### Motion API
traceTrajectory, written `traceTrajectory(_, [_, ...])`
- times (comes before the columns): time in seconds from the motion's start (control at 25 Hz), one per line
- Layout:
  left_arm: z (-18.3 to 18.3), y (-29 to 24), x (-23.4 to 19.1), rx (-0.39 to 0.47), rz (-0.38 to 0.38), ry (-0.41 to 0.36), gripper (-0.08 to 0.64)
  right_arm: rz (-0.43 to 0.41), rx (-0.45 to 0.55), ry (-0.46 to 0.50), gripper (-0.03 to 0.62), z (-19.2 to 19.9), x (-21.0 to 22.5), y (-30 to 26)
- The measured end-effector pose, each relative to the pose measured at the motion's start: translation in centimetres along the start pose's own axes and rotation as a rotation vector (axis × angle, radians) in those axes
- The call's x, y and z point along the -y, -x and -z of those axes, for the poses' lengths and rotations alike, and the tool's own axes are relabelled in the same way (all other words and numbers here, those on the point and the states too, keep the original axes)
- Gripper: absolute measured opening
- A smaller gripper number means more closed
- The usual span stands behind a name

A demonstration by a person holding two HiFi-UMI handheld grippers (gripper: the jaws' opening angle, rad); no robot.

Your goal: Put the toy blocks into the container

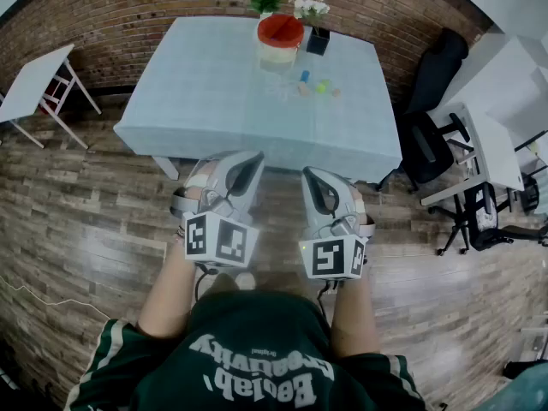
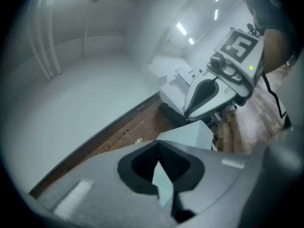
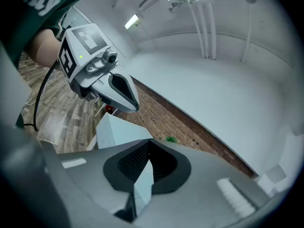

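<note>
While the person stands a good way back from the tabletop (image 1: 205, 92), both grippers are held out over the wood floor (image 1: 86, 204), side by side and aimed roughly at it. The left gripper (image 2: 159, 146) has its jaws pressed together with nothing between them; through the little gap behind the tips you just see pale tablecloth. Same deal with the right gripper (image 3: 148, 144): tips meeting, nothing pinched. The toy blocks (image 1: 305, 77) sit loose on the far half of the light blue tabletop, a blue one and a green one close together, maybe a paler one beside them, but they're too tiny to say much more. The container (image 1: 279, 43) is just behind them toward the brick wall (image 1: 154, 7), a pale tub with a red top, close to the blocks but not touching them as far as I can see. A small green plant (image 1: 266, 2) and some white flowers (image 1: 312, 8) stand at the back edge, and black office chairs (image 1: 428, 144) are off to the right.
</note>
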State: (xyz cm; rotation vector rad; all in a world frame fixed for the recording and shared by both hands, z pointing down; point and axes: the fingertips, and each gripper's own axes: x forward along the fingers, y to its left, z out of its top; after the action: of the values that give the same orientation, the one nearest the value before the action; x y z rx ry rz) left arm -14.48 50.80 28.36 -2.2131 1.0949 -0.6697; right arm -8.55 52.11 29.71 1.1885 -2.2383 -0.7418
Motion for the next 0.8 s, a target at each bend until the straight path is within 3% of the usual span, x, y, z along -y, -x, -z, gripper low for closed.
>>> traceTrajectory(0.6, [0.2, -0.8, -0.3, 0.002, 0.006, -0.009, 0.002, -0.005, 0.006, 0.006, 0.008, 0.0, 0.4, -0.7])
traceTrajectory(0.8, [0.1, -1.1, -0.3, 0.001, 0.004, -0.010, 0.003, -0.036, 0.028, -0.038, 0.008, 0.2, 0.4, -0.9])
